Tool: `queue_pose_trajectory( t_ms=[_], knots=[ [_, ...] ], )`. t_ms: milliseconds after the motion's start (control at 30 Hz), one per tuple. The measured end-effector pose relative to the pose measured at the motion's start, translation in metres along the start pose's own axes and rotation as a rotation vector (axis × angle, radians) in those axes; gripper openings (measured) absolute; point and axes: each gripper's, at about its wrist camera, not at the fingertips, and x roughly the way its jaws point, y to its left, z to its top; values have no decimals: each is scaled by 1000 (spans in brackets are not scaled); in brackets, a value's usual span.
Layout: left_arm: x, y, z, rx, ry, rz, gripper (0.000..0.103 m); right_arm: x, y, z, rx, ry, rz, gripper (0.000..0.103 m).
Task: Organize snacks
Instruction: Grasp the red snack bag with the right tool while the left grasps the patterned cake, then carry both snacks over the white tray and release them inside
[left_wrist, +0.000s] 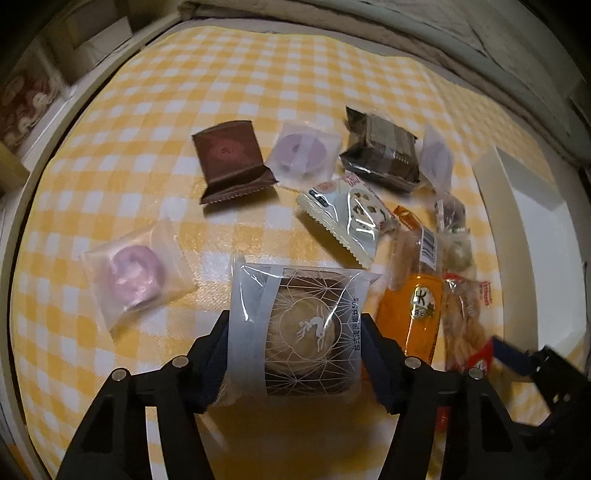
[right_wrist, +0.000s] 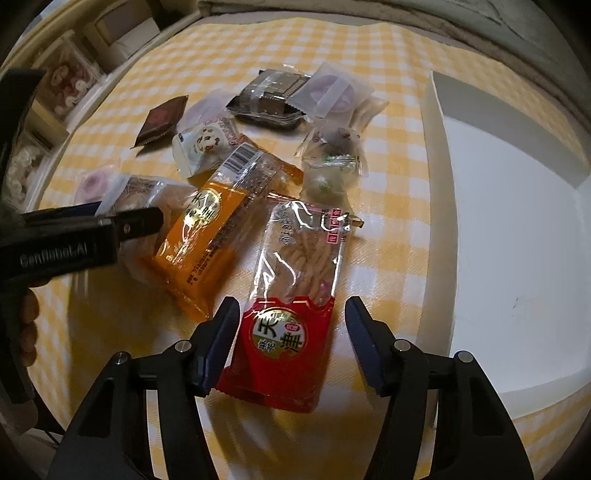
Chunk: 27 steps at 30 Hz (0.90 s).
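While left fingers (left_wrist: 295, 334) clamp the pastry packet (left_wrist: 299, 328), right fingers (right_wrist: 291, 332) loosely straddle the red packet (right_wrist: 286, 332)

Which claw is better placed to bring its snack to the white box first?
Right, probably. The right claw straddles the red packet, and the box lies just beside it. The left claw grips the pastry, but the orange packet lies between it and the box.

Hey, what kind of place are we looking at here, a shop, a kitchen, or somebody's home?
Most likely a home. A table wears a yellow checked tablecloth, a shelf unit with framed pictures stands beside it, and assorted wrapped snacks lie next to a white box.
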Motion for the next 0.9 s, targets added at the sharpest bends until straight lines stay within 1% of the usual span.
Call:
queue_pose_trajectory(
  t_ms=[33,133,233,267,300,333,400,467,633,767,900],
  knots=[
    [-3,0,-1,-3,-8,4,62,0,3,-1,-12,1,2,55],
    [-22,-1,-4,-1,-82,24,61,5,8,-4,-19,28,13,47],
    [-54,-3,-9,-7,-173,12,61,3,8,-5,-28,16,7,41],
    [-67,-5,-11,-14,-216,0,61,0,7,-4,-23,8,11,39],
    [-75,-7,-13,-14,-239,-2,61,-2,6,-3,-20,0,16,36],
    [-88,-11,-17,-12,-281,-4,61,-7,4,-2,-14,-16,24,34],
    [-108,-17,-25,-4,-336,-4,61,-15,1,0,-5,-39,39,33],
    [-126,-24,-33,-1,-389,-12,61,-27,-1,3,1,-75,56,33],
    [-164,-35,-59,3,-464,-54,61,-65,-11,9,6,-183,78,33],
    [-185,-49,-80,21,-498,-83,61,-103,-27,14,6,-290,74,33],
    [-199,-67,-84,52,-520,-107,61,-141,-50,15,21,-386,61,33]
  ],
)
